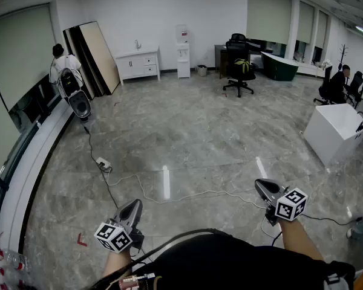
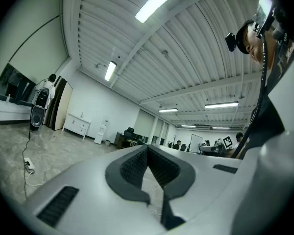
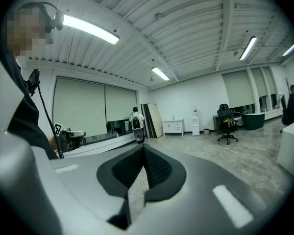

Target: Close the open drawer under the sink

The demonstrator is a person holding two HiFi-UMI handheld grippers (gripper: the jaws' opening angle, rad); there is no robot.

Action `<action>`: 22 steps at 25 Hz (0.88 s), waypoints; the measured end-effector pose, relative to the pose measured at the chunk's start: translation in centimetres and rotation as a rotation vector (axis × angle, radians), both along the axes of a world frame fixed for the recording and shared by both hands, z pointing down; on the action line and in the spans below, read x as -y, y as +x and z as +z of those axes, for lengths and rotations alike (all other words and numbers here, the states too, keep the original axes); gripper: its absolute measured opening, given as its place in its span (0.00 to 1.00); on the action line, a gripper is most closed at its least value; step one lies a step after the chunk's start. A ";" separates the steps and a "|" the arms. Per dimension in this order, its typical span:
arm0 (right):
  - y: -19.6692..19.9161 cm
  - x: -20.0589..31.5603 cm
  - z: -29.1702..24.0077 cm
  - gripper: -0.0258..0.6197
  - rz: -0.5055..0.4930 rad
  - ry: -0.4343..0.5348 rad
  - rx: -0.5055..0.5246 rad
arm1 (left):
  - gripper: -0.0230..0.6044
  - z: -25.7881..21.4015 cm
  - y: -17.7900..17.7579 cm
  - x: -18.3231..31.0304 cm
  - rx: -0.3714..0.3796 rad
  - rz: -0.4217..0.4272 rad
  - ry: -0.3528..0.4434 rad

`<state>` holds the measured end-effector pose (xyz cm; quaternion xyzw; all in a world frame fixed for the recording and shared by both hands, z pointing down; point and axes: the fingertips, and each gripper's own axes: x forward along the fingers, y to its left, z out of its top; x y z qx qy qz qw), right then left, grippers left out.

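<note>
1. Left gripper: low in the head view, left of centre, held over bare floor. In its own view the two dark ribbed pads meet at the tips. Clenched, with nothing between them.
2. Right gripper: low in the head view, right of centre, also over the floor. In its own view the jaws are pressed together at the tips. Clenched and empty.
3. Both grippers sit close in front of the person's body, well apart from each other.
4. Sink cabinet: white, with a tap on top, standing against the far wall, well away from both grippers across the room. It is too small in every view to tell whether a drawer is open.
5. Just left of the cabinet: tall boards leaning on the wall.
6. Just right of the cabinet: a white water dispenser.
7. Further right: a black office chair with something green on its seat, beside a dark desk.
8. Far left: a person in a white top stands by the window ledge, with a black speaker just beside them.
9. Floor: grey marble-pattern tile. A power strip lies on it, and a white cable runs toward the grippers.
10. Right side: a white box stands on the floor. A seated person is behind it.
</note>
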<state>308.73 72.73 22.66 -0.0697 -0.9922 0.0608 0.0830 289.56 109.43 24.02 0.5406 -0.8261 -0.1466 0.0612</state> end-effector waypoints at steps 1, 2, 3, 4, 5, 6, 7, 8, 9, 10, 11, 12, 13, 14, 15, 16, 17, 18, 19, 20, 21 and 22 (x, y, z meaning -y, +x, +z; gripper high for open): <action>0.0 0.0 0.1 0.04 0.001 0.000 0.000 | 0.04 0.0 0.0 0.1 0.001 0.002 -0.002; 0.0 0.0 0.1 0.04 0.002 0.000 0.000 | 0.04 0.1 0.0 0.1 0.001 0.005 -0.003; 0.0 0.0 0.2 0.04 0.003 -0.001 0.000 | 0.04 0.1 0.0 0.2 0.001 0.007 -0.002; 0.0 0.1 0.3 0.04 0.003 -0.001 0.000 | 0.04 0.2 0.0 0.3 0.000 0.008 -0.001; 0.0 0.1 0.4 0.04 0.003 -0.002 0.000 | 0.04 0.2 0.0 0.3 -0.001 0.009 0.000; -0.1 0.1 0.5 0.04 0.002 -0.004 -0.001 | 0.04 0.3 0.0 0.3 -0.001 0.009 0.000; -0.2 0.1 0.5 0.04 0.001 -0.006 -0.001 | 0.04 0.3 -0.1 0.4 -0.002 0.009 -0.001; -0.3 0.1 0.6 0.04 -0.001 -0.008 -0.002 | 0.04 0.3 -0.2 0.4 -0.003 0.009 -0.002; -0.5 0.1 0.6 0.04 -0.002 -0.009 -0.002 | 0.04 0.3 -0.3 0.4 -0.004 0.008 -0.003; -0.6 0.2 0.5 0.04 -0.003 -0.011 -0.002 | 0.04 0.2 -0.4 0.5 -0.004 0.008 -0.004; -0.7 0.2 0.6 0.04 -0.004 -0.013 -0.001 | 0.04 0.2 -0.5 0.5 -0.004 0.008 -0.005; -0.7 0.3 0.6 0.04 -0.005 -0.016 0.000 | 0.04 0.2 -0.4 0.6 -0.004 0.007 -0.006; -0.7 0.4 0.7 0.04 -0.006 -0.017 0.001 | 0.04 0.3 -0.3 0.7 -0.003 0.008 -0.006; -0.6 0.5 0.8 0.04 -0.006 -0.020 0.002 | 0.04 0.4 -0.2 0.8 -0.003 0.009 -0.007; -0.6 0.6 0.8 0.04 -0.004 -0.027 0.004 | 0.04 0.4 -0.1 1.0 -0.004 0.010 -0.008; -0.6 0.8 0.8 0.04 -0.001 -0.037 0.007 | 0.04 0.5 -0.1 1.1 -0.005 0.011 -0.008; -0.5 1.1 0.8 0.04 0.004 -0.051 0.011 | 0.04 0.5 0.0 1.3 -0.006 0.011 -0.009; -0.5 1.5 0.8 0.04 0.009 -0.066 0.016 | 0.04 0.4 0.1 1.6 -0.008 0.012 -0.009; -0.4 1.9 0.8 0.04 0.012 -0.079 0.020 | 0.04 0.4 0.2 1.9 -0.010 0.014 -0.010; -0.3 2.2 0.8 0.04 0.013 -0.089 0.020 | 0.04 0.4 0.4 2.2 -0.011 0.015 -0.012; -0.1 2.5 0.9 0.04 0.012 -0.094 0.018 | 0.04 0.3 0.6 2.5 -0.012 0.016 -0.015; 0.0 2.7 1.0 0.04 0.009 -0.096 0.016 | 0.04 0.2 0.8 2.9 -0.014 0.016 -0.019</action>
